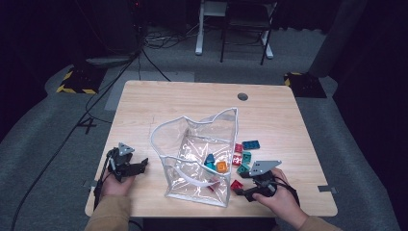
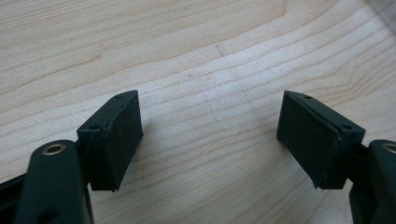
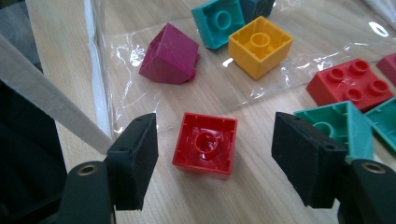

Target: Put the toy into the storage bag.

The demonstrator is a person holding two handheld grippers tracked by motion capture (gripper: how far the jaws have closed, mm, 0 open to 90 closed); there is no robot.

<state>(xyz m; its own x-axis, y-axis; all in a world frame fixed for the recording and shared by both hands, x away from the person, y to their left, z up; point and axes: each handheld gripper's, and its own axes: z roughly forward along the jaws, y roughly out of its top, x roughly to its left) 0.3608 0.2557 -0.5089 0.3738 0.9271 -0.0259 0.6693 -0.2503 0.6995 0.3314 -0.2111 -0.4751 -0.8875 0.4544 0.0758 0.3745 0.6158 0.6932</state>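
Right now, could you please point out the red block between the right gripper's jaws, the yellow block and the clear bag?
red block (image 3: 205, 143): right gripper view, on its hollow upturned underside.
yellow block (image 3: 259, 45): right gripper view, on its open hollow face.
clear bag (image 1: 169, 129): high view, on its white-trimmed rim.

Left gripper (image 1: 139, 167) and right gripper (image 1: 239, 186) (both hand-held) gape wide.
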